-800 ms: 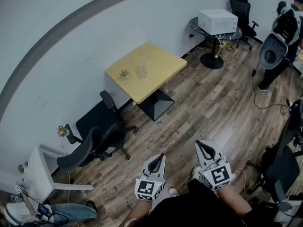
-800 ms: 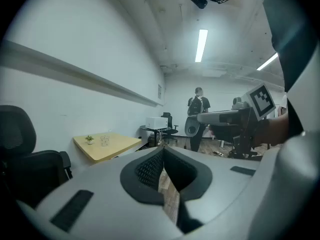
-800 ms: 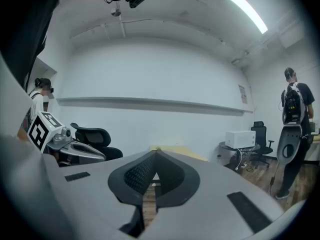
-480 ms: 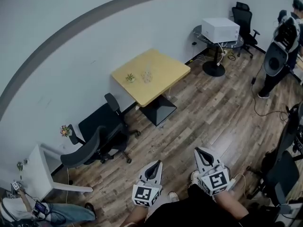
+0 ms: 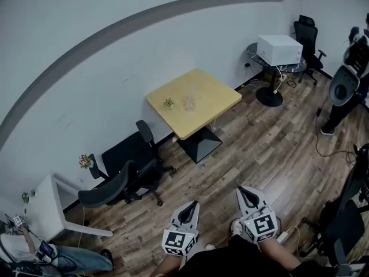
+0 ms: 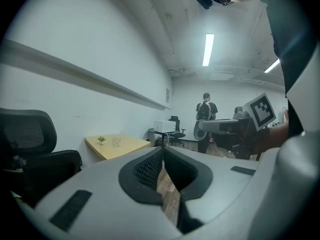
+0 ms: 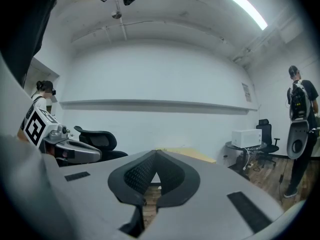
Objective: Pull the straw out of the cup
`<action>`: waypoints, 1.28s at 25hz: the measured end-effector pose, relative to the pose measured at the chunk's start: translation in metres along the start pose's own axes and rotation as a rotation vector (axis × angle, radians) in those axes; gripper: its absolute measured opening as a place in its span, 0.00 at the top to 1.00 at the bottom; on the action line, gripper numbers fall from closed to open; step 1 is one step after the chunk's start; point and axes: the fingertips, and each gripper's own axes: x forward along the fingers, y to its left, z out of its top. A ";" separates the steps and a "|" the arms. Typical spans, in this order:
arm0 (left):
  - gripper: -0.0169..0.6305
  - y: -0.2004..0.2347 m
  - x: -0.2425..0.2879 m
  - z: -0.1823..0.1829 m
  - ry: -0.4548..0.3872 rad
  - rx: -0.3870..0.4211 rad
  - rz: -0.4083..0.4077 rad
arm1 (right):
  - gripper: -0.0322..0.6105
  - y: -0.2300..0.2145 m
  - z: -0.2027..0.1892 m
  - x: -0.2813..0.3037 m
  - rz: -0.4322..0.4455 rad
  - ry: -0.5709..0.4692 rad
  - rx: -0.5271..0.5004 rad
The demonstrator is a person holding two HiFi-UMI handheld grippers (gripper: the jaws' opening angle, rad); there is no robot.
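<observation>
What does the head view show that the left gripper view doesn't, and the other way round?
Only the head view: the white desk in the bottom left corner and a person sitting beside it. Only the left gripper view: the long ceiling light. Both: the yellow table, the cup and little plant on it, the white box, and the left tongs, shut with nothing between them.

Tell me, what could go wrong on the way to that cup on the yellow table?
The cup is far away across the floor, with black chairs near the path, so a bump or trip is possible. A little plant stands right beside the cup and might get knocked. The left tongs and the right tongs are shut and must open first.
</observation>
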 end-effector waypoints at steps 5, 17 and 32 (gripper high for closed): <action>0.70 0.009 0.020 0.004 -0.002 0.007 0.069 | 0.92 -0.019 0.005 0.013 0.026 -0.017 0.004; 0.42 0.017 0.090 0.022 0.001 0.022 0.183 | 0.92 -0.073 0.021 0.054 0.134 -0.045 -0.039; 0.42 0.007 0.166 0.036 0.005 0.036 0.220 | 0.92 -0.136 0.013 0.082 0.210 0.007 -0.033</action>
